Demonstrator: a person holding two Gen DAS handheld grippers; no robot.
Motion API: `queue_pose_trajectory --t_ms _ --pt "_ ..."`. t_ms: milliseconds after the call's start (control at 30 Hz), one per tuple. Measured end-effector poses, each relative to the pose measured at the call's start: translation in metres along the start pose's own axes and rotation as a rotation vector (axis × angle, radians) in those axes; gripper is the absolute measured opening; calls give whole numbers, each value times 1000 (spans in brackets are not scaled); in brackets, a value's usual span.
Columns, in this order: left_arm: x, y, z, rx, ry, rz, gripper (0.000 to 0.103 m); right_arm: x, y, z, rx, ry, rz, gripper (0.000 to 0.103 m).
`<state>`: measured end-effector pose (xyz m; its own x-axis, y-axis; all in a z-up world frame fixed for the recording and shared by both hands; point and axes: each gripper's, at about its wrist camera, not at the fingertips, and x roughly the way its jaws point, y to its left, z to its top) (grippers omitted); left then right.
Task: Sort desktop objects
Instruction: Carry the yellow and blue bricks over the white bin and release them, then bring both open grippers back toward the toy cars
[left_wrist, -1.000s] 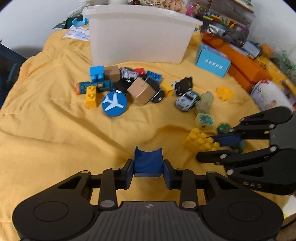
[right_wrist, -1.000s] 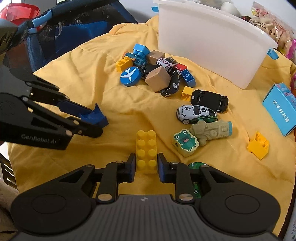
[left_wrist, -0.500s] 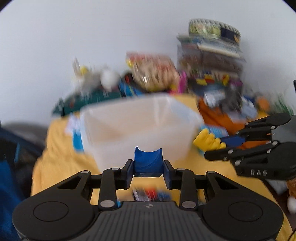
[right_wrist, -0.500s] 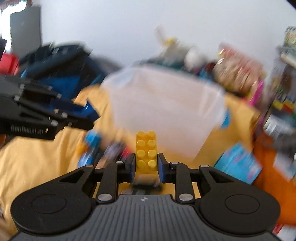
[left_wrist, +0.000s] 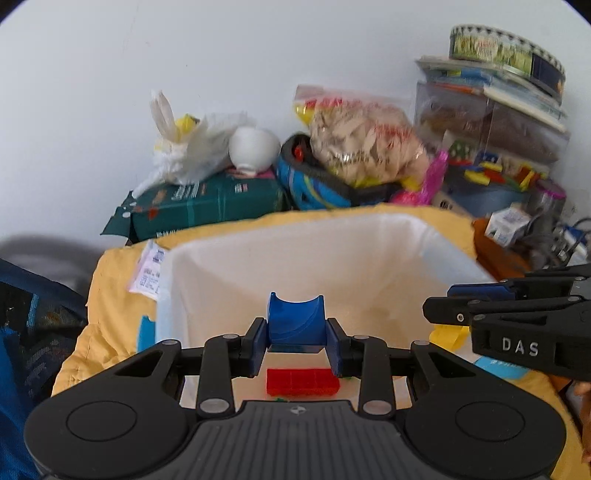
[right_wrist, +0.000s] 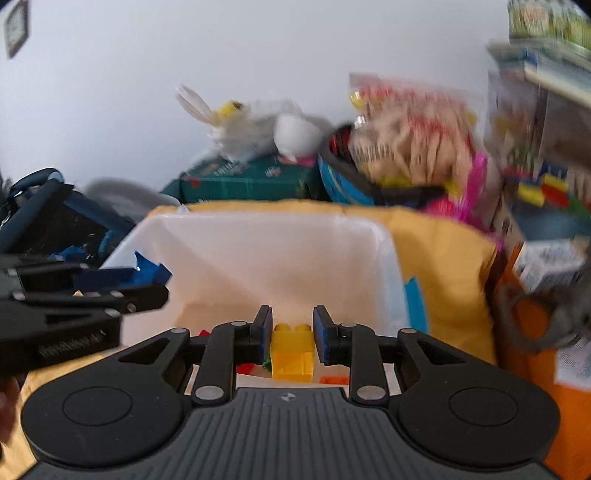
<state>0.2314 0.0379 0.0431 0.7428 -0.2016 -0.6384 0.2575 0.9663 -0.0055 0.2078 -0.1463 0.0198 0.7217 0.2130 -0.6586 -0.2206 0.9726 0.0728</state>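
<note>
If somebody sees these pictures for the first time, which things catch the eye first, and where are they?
The white bin fills the middle of both views, on a yellow cloth. Over it, the left hand-held gripper grips a blue block and the right hand-held gripper a yellow brick. A red brick lies inside the bin.

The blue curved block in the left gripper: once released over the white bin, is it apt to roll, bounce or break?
The blue curved block looks like rigid moulded plastic, so breaking seems unlikely. Its scooped top and flat sides suggest it would tumble, not roll. It probably weighs little; the left gripper holds it by two pads only above the white bin.
</note>
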Motion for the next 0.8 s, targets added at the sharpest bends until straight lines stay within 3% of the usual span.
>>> queue_pose_trajectory --t_ms 67,167,367,567,700,800 --pt "-3 -1 -4 23 4 10 40 1 2 -3 -14 12 2 28" --pt "-25 1 -10 30 -37 -7 54 -17 4 -4 -57 -37 7 30" --pt "-75 0 -42 48 -75 -57 65 -59 6 -21 -123 -93 65 35" --pt "-86 -11 -115 94 51 -56 65 -65 9 -79 -160 27 101 35" --pt "-89 -19 -158 65 129 -87 65 -60 9 -129 -143 154 127 38" --pt "-91 -27 -182 51 168 -102 65 -67 15 -154 -141 187 138 41"
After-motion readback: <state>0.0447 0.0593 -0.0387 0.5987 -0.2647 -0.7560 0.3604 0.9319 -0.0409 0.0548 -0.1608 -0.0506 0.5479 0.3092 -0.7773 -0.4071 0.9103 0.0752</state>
